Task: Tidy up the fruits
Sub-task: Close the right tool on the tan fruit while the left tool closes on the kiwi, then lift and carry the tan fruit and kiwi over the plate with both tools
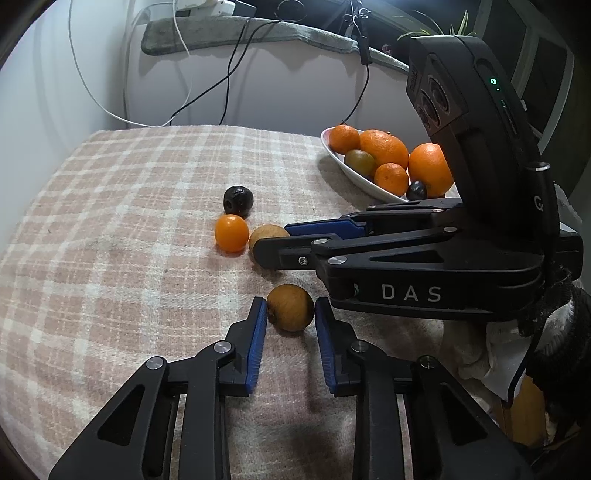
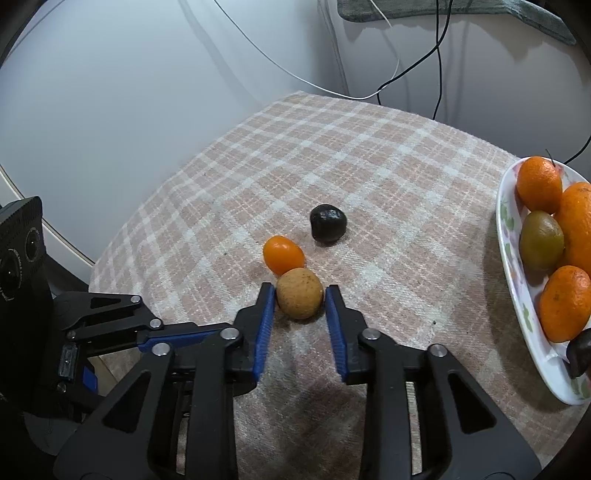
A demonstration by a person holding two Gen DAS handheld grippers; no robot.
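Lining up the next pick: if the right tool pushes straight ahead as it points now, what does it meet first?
The tan fruit already sitting between the open right tool. Just beyond, touching or nearly so, is the small orange fruit.

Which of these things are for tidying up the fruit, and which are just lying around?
For the job: left gripper, right gripper, two tan fruits, small orange fruit, dark fruit, plate of oranges.

Just lying around: cables, grey cloth, checked cloth.
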